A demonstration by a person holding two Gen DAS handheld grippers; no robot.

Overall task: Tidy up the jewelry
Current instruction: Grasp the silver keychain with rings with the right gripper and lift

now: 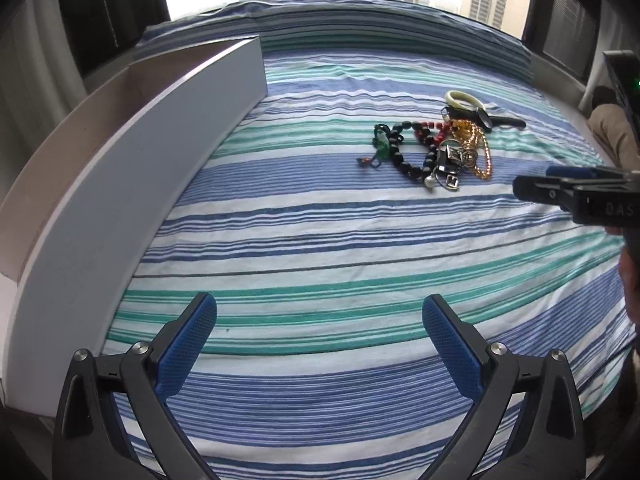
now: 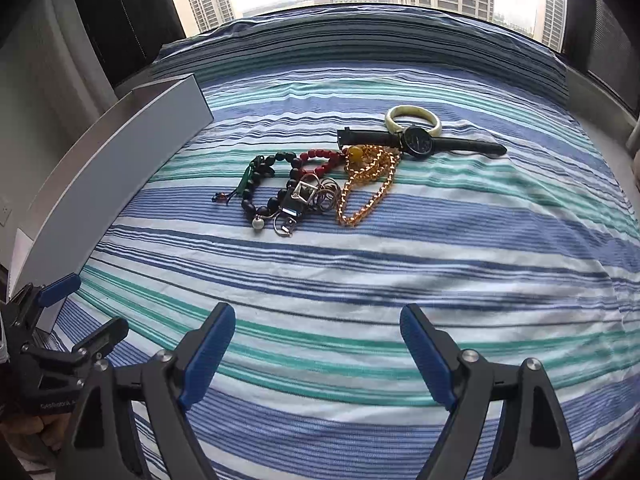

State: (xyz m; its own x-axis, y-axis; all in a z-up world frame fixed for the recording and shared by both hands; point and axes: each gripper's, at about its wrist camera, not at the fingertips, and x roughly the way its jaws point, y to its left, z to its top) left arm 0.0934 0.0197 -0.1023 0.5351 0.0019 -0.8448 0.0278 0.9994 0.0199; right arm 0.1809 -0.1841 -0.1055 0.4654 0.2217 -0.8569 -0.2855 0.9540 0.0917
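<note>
A pile of jewelry lies on the striped sheet: a cream bangle [image 2: 414, 119] [image 1: 464, 99], a black wristwatch [image 2: 418, 142] [image 1: 484, 118], a gold chain [image 2: 366, 184] [image 1: 482, 152], a black and red bead bracelet [image 2: 280, 178] [image 1: 416, 148], and metal rings with a clasp [image 2: 304, 200] [image 1: 450, 164]. A long white box [image 1: 132, 168] [image 2: 116, 172] stands open at the left. My left gripper [image 1: 320, 312] is open and empty, well short of the pile. My right gripper [image 2: 318, 320] is open and empty, also short of the pile.
The bed's blue, green and white striped sheet [image 1: 320, 240] fills both views. A window with tower blocks is beyond the far edge. The right gripper shows at the right edge of the left wrist view [image 1: 580, 192]; the left gripper shows at lower left of the right wrist view [image 2: 60, 320].
</note>
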